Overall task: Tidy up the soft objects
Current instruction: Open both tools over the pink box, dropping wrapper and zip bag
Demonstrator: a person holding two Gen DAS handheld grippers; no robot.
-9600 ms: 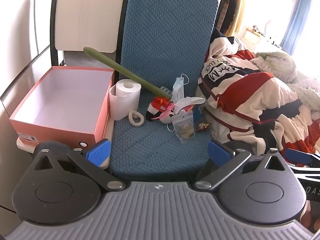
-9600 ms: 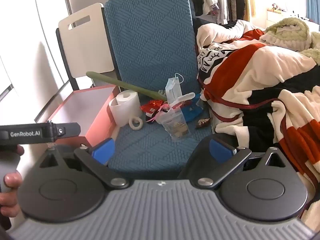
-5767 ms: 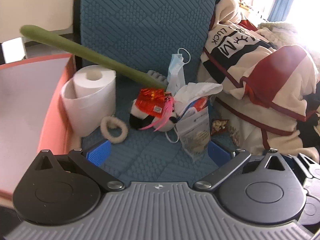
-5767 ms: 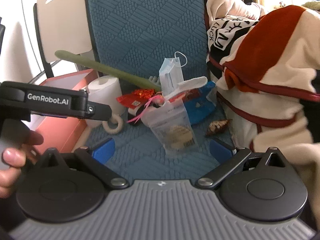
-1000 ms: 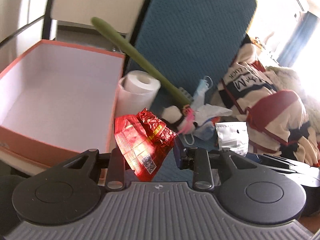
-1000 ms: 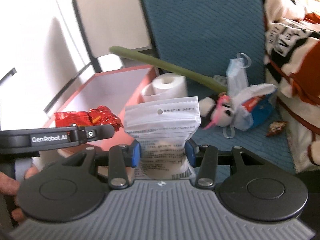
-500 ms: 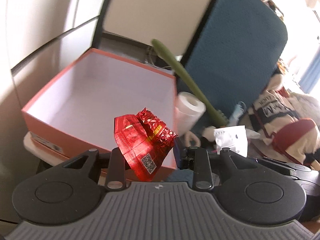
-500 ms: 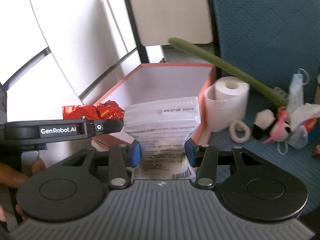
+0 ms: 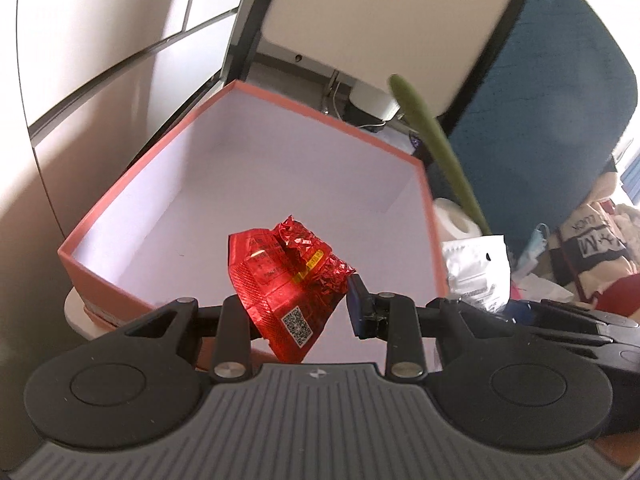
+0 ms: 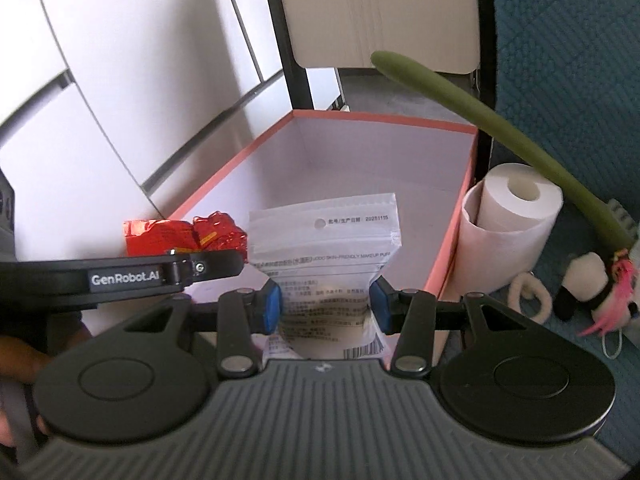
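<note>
My left gripper (image 9: 298,314) is shut on a crinkled red foil packet (image 9: 286,282) and holds it over the near edge of the open pink box (image 9: 304,110). My right gripper (image 10: 325,307) is shut on a clear makeup-puff pouch (image 10: 326,256) and holds it above the box's near end (image 10: 384,117). The left gripper with the red packet (image 10: 182,234) crosses the left of the right wrist view. The pouch also shows in the left wrist view (image 9: 478,274). The box's white inside is bare.
A toilet roll (image 10: 510,224), a long green stick (image 10: 500,128), a white fluffy ring (image 10: 530,294) and a black-and-white plush toy (image 10: 584,284) lie on the blue chair seat right of the box. A white chair back (image 9: 392,16) stands behind the box.
Both grippers have moved left and forward from the chair seat to above the box, each still holding its item. The box now fills the middle of both views.
</note>
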